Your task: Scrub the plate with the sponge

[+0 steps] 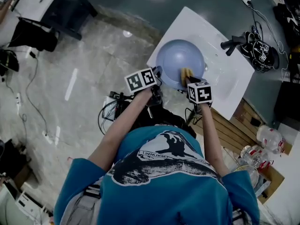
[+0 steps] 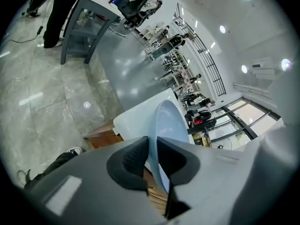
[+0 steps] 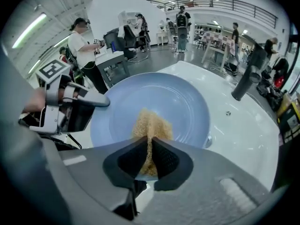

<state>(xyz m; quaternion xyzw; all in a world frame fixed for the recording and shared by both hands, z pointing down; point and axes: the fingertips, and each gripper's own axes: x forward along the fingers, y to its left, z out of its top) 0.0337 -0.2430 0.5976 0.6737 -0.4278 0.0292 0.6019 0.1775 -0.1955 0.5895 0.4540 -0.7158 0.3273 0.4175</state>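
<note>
A pale blue plate [image 1: 179,60] lies over a white sink [image 1: 225,78]. My left gripper [image 1: 156,73] is shut on the plate's near-left rim; in the left gripper view the rim [image 2: 154,146] stands edge-on between the dark pads, the plate [image 2: 169,121] reaching away beyond them. My right gripper [image 1: 187,78] is shut on a yellow sponge [image 1: 185,74], which rests on the plate's near right. In the right gripper view the sponge [image 3: 151,125] sticks out from the jaws onto the plate [image 3: 173,102], and the left gripper [image 3: 89,102] shows at the plate's left edge.
A black faucet [image 1: 233,44] stands at the sink's far right, seen also as the faucet [image 3: 248,76] beyond the drain hole [image 3: 228,112]. A wooden cabinet [image 1: 234,125] is under the sink. Cables [image 1: 110,111] lie on the marble floor. People [image 3: 84,46] stand by desks behind.
</note>
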